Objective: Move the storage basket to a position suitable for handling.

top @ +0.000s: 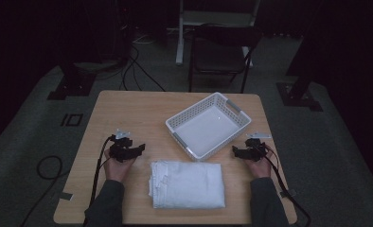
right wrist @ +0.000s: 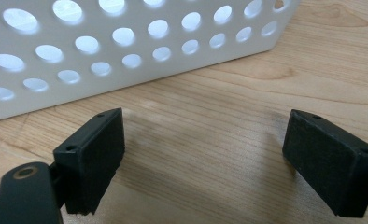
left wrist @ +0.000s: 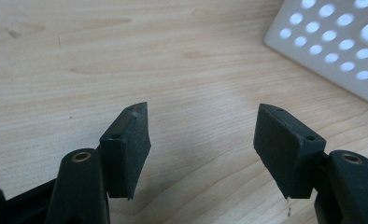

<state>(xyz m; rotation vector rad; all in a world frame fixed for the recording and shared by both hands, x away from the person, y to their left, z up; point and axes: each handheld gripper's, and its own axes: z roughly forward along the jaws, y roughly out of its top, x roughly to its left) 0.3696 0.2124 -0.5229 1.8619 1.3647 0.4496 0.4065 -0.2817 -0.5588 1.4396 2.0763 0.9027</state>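
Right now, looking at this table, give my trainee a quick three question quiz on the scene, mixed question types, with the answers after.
1. True or false: the folded white cloth lies inside the white basket.
2. Multiple choice: what sits between the jaws of the left gripper? A) cloth B) nothing, just bare table C) the basket's rim
3. Which gripper is nearer the basket?

Key:
1. False: the cloth lies on the table in front of the basket, which is empty.
2. B
3. The right gripper; its own view shows the perforated wall just ahead.
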